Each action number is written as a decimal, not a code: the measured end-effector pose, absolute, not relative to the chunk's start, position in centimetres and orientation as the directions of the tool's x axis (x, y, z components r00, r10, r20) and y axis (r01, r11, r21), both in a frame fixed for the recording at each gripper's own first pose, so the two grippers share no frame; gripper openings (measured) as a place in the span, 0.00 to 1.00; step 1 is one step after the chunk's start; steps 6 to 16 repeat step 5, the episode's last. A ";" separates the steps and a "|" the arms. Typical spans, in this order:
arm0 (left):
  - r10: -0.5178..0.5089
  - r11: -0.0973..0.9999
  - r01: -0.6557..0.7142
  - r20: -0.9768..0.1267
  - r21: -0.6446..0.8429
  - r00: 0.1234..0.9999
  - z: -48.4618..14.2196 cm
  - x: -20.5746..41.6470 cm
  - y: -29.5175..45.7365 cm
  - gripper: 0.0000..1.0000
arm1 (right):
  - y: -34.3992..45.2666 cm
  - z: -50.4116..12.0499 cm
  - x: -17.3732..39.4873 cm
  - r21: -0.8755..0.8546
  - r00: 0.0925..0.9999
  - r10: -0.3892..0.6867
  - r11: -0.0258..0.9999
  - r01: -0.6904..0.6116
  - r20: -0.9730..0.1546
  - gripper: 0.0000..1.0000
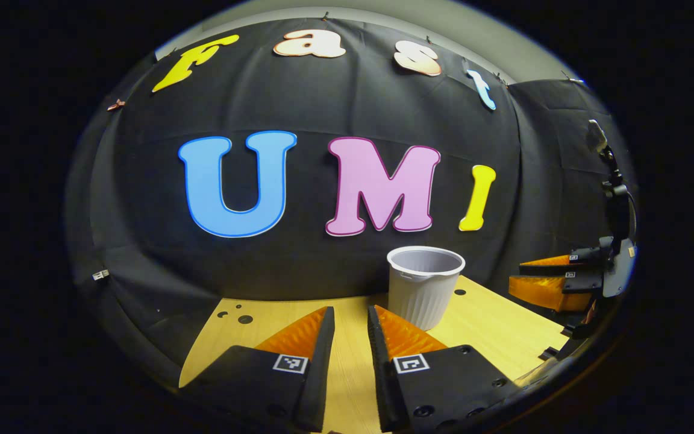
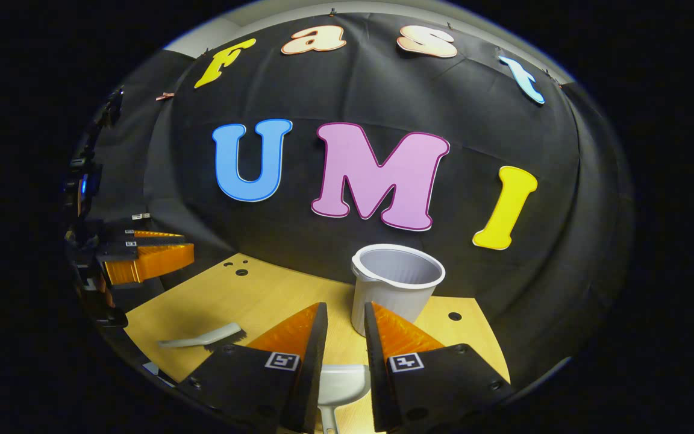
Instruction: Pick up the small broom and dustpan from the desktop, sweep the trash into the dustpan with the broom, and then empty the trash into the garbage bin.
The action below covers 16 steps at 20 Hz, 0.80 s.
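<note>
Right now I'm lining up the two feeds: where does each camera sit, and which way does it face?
Left gripper view: rides the left hand-held gripper, facing the garbage bin; right hand-held gripper at right.
Right gripper view: rides the right hand-held gripper, above the dustpan; broom and left hand-held gripper at left.
Shared: bin, desktop.

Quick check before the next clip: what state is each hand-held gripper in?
Left hand-held gripper: open, empty, above the desktop.
Right hand-held gripper: open, holding nothing; the dustpan lies on the desktop below its fingers.
</note>
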State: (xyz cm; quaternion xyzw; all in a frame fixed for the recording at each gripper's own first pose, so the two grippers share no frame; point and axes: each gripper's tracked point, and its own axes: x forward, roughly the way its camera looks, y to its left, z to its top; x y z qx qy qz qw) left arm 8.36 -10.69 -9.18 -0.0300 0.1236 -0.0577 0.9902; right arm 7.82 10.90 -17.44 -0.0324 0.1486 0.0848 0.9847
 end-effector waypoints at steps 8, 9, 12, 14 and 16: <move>-0.113 0.992 0.096 -0.269 -0.077 0.956 -9.9 8.7 -10.5 0.37 | 10.7 -17.8 7.9 -0.035 0.936 0.161 0.983 -0.181 -0.313 0.39; -0.113 0.992 0.096 -0.269 -0.077 0.956 -9.9 8.7 -10.5 0.37 | 10.7 -17.8 7.9 -0.035 0.936 0.161 0.983 -0.181 -0.313 0.39; -0.113 0.992 0.096 -0.269 -0.077 0.956 -9.9 8.7 -10.5 0.37 | 10.7 -17.8 7.9 -0.035 0.936 0.161 0.983 -0.181 -0.313 0.39; -0.113 0.992 0.096 -0.269 -0.077 0.956 -9.9 8.7 -10.5 0.37 | 10.7 -17.8 7.9 -0.035 0.936 0.161 0.983 -0.181 -0.313 0.39; -0.113 0.992 0.096 -0.269 -0.077 0.956 -9.9 8.7 -10.5 0.37 | 10.7 -17.8 7.9 -0.035 0.936 0.161 0.983 -0.181 -0.313 0.39</move>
